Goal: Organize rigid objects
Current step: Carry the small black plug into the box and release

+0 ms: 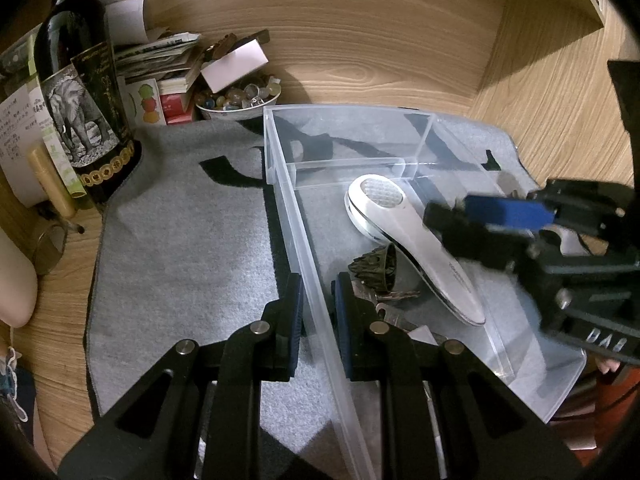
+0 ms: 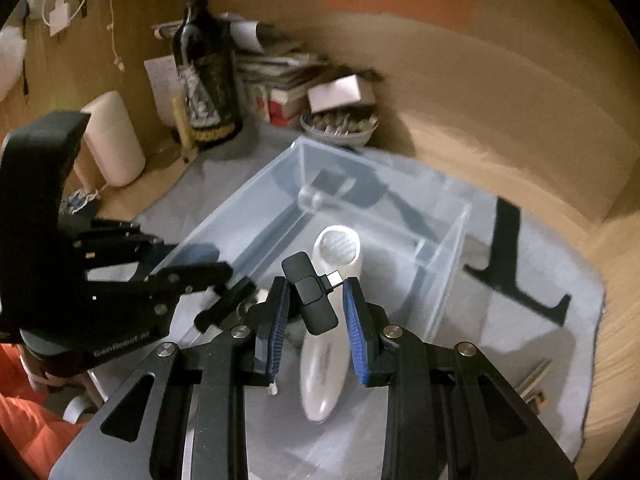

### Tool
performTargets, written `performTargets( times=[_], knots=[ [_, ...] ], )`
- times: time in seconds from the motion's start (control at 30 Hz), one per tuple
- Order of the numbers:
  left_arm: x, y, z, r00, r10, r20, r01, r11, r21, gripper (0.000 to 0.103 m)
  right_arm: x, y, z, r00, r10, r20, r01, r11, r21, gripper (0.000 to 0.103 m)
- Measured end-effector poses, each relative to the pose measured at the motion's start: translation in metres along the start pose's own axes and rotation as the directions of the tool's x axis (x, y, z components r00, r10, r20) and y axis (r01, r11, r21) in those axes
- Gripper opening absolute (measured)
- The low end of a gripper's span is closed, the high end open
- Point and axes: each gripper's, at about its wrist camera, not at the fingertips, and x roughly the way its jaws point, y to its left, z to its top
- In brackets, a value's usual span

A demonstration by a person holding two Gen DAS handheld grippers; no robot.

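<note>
A clear plastic bin (image 1: 280,168) sits on a grey mat (image 1: 180,240). Inside lie a white handheld device (image 1: 404,232), a dark cone-shaped piece (image 1: 374,266) and keys (image 1: 394,296). My left gripper (image 1: 316,300) straddles the bin's left wall and appears closed on it. My right gripper (image 2: 316,308) hovers over the bin (image 2: 360,184) with a small black USB-C adapter (image 2: 310,294) between its blue pads, over the white device (image 2: 332,320). The adapter touches the left pad; a gap shows at the right pad. The right gripper (image 1: 488,216) also shows in the left wrist view.
A dark wine bottle (image 1: 80,92), a stack of papers (image 1: 160,56), a bowl of beads (image 1: 236,100) and a white box (image 1: 236,64) crowd the back left. Wooden walls (image 1: 380,40) enclose the back and right. A beige cylinder (image 2: 114,140) stands at left.
</note>
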Motion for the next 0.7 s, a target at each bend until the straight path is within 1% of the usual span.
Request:
performTargets(
  times=[0.23, 0.33, 0.47, 0.63, 0.7],
  knots=[
    [0.0, 0.001, 0.0, 1.0, -0.001, 0.0, 0.001, 1.0, -0.001, 0.016, 0.009, 0.003, -0.006, 0.999, 0.015, -0.052, -0.015, 1.0, -0.005, 0.026],
    [0.0, 0.001, 0.0, 1.0, 0.0, -0.001, 0.0, 1.0, 0.0, 0.016, 0.006, 0.001, -0.006, 0.999, 0.018, -0.041, -0.018, 1.0, 0.007, 0.027],
    [0.0, 0.001, 0.0, 1.0, -0.001, 0.0, 0.001, 1.0, 0.0, 0.016, -0.001, -0.001, -0.006, 1.0, 0.0, -0.018, 0.0, 1.0, 0.018, 0.035],
    [0.0, 0.001, 0.0, 1.0, 0.0, -0.001, 0.0, 1.0, 0.001, 0.016, -0.016, -0.01, -0.004, 0.999, -0.026, 0.031, 0.024, 0.999, 0.048, 0.037],
    [0.0, 0.001, 0.0, 1.0, -0.001, -0.001, 0.001, 1.0, 0.001, 0.016, -0.023, -0.014, -0.003, 0.998, -0.039, 0.05, 0.036, 0.997, 0.061, 0.04]
  ],
)
